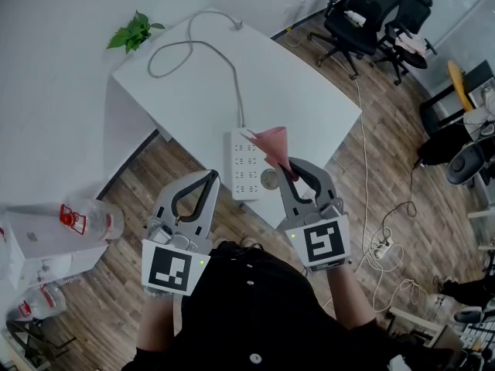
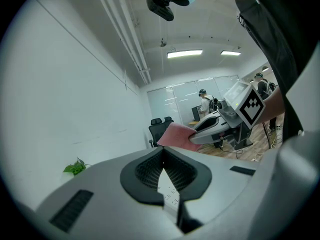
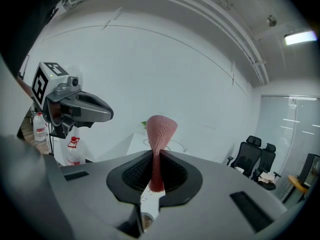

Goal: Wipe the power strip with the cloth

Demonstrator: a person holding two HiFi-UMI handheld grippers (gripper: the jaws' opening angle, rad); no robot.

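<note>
A white power strip [image 1: 245,165] lies at the near edge of the white table [image 1: 309,99], its grey cable [image 1: 193,49] looping toward the far side. My right gripper [image 1: 287,165] is shut on a pink cloth [image 1: 272,144], which fans out above the strip's right side. In the right gripper view the cloth [image 3: 160,131] stands up from between the jaws of the right gripper [image 3: 156,158]. My left gripper [image 1: 210,175] hovers just left of the strip's near end, shut and holding nothing. Through the loop of the left gripper [image 2: 163,151] a sliver of the strip [image 2: 170,198] shows.
A small round disc [image 1: 269,178] sits at the strip's right side. A green plant [image 1: 133,33] stands beyond the table's far left corner. Water bottles [image 1: 91,217] and a white box [image 1: 39,250] are on the floor at left, office chairs [image 1: 363,22] and floor cables [image 1: 383,246] at right.
</note>
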